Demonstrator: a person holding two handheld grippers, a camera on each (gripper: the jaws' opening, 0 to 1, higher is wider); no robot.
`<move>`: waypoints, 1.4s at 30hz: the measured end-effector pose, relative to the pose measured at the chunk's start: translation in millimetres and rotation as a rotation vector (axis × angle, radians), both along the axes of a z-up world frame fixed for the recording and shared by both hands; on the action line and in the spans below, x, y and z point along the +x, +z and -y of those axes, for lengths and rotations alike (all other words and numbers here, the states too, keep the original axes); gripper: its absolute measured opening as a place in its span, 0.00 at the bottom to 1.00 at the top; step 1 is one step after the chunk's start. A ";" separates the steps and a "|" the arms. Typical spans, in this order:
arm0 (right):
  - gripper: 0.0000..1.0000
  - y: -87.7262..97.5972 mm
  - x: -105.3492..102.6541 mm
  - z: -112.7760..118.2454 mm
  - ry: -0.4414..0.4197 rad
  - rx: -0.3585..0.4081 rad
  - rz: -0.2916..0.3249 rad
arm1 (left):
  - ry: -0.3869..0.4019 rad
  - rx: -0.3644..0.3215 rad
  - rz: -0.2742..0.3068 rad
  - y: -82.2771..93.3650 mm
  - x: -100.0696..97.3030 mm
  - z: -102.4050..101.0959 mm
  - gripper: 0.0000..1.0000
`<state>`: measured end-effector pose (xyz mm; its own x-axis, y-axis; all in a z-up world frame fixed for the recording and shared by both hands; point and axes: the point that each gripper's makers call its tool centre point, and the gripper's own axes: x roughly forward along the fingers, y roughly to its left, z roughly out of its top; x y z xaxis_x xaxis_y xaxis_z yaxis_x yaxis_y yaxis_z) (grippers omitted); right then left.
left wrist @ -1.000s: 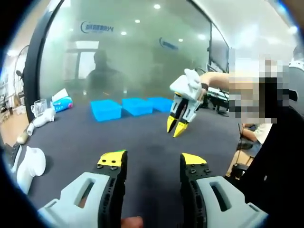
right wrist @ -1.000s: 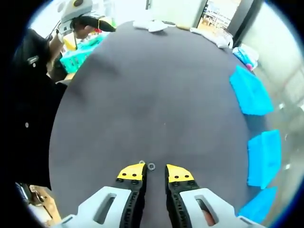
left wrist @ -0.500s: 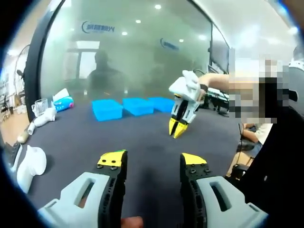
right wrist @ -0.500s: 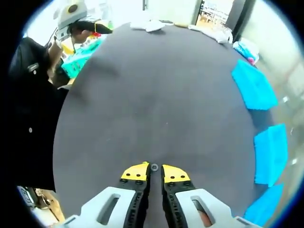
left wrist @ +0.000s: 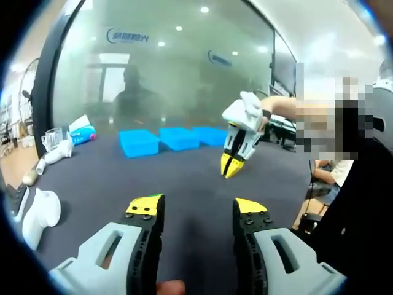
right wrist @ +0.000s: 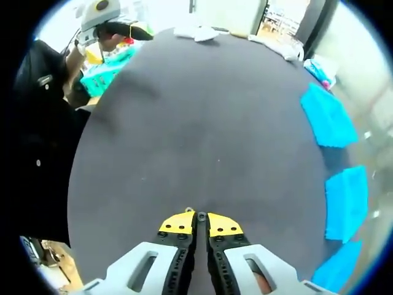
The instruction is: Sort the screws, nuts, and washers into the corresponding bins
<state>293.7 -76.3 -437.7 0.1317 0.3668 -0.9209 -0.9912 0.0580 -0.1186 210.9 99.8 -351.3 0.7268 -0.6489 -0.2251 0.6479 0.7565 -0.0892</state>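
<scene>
— Between our right jaw tips, what have we got?

— Our right gripper (right wrist: 201, 222) has its yellow tips pinched together on a small washer (right wrist: 201, 216), which peeks out dark and round right at the tip line. A second tiny piece (right wrist: 190, 209) sits just beyond the left-hand tip, touching the table (right wrist: 202, 110); we cannot tell whether it is a nut or a screw.

— Why hold it that way?

— We judge the tips come down steeply so they can nip a flat part off the cloth. In the left gripper view the same right gripper (left wrist: 231, 167) points down at the table with its tips together.

— Which way does the washer lie?

— It is a ring, so it has no long axis to speak of; whether it lies flat or stands on edge between the tips is too small to tell.

— And our left gripper (left wrist: 198, 206)?

— Its jaws stand spread and grasp nothing; we read that as waiting.

— Where must the washer go?

— The three blue bins (right wrist: 326, 117) lie well ahead and to the right of the right jaws, so a carry is needed.
</scene>
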 end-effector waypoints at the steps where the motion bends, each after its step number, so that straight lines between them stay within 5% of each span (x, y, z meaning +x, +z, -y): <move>1: 0.03 1.2 -0.8 0.5 -0.004 0.009 0.000 | -0.001 0.000 0.001 0.2 -0.1 0.3 0.43; 5: 0.03 8.3 -3.1 4.3 -0.022 0.052 0.023 | -0.002 0.001 0.002 1.0 0.0 0.8 0.43; 12: 0.03 36.2 -3.3 9.6 -0.128 0.260 0.088 | 0.002 -0.004 0.008 3.9 0.3 0.7 0.43; 29: 0.04 86.7 8.4 76.3 -0.545 0.680 0.339 | -0.004 -0.004 0.037 16.9 -1.6 8.1 0.43; 42: 0.04 107.4 20.5 88.8 -0.672 0.792 0.423 | -0.001 -0.005 0.046 19.9 -0.6 6.2 0.43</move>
<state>314.2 -165.1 -330.2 0.7701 0.5664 -0.2935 -0.6193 0.7742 -0.1307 210.3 93.6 -331.4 0.7358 -0.6506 -0.1877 0.6520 0.7556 -0.0630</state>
